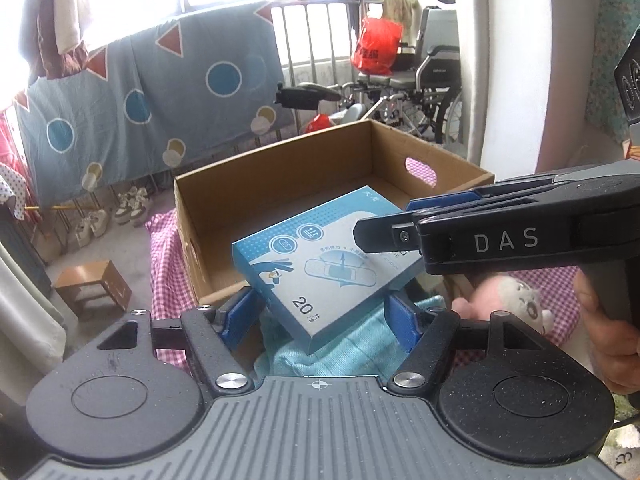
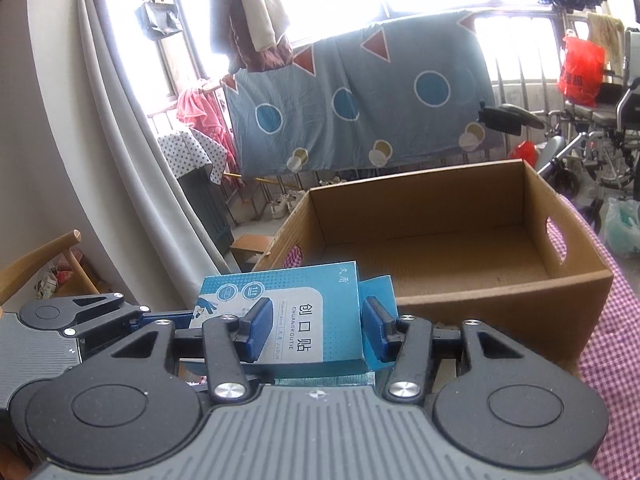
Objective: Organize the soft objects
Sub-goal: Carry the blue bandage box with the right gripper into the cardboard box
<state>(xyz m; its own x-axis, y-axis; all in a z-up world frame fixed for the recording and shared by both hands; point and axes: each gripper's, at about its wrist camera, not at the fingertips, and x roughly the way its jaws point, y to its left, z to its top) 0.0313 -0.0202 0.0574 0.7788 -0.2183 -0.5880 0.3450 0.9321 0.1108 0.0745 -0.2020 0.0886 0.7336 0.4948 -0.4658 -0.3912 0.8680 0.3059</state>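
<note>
1. Presently held off the table: blue plaster box (image 1: 320, 264), tilted, one corner over the near wall of the cardboard box (image 1: 280, 184).
2. Left claw (image 1: 318, 316): blue pads on either side of the plaster box's near end; seen from the left wrist, appear pressed against its edges.
3. Right claw (image 2: 318, 328): clamped across the plaster box's other end, one pad on the printed face, the other against the far side, beside a loose blue flap.
4. Right claw also seen from the left wrist, entering from the right, fingers reaching over the plaster box; hand (image 1: 608, 320) wrapped around its grip.
5. Cardboard box: open-topped, brown, cut-out handle in the side wall, standing on a pink checked cloth (image 2: 600, 360) covering the table. Interior bare in both views.
6. Below the plaster box: teal knitted cloth (image 1: 344, 348), crumpled on the checked cloth.
7. Just right of the teal cloth: pink and white plush toy (image 1: 516, 300), partly hidden behind the right claw.
8. Background: patterned blue sheet (image 2: 360, 100) hung over a railing, wheelchair (image 1: 420, 80), red plastic bag (image 1: 376, 46), small wooden stool (image 1: 94, 286) on the floor.
</note>
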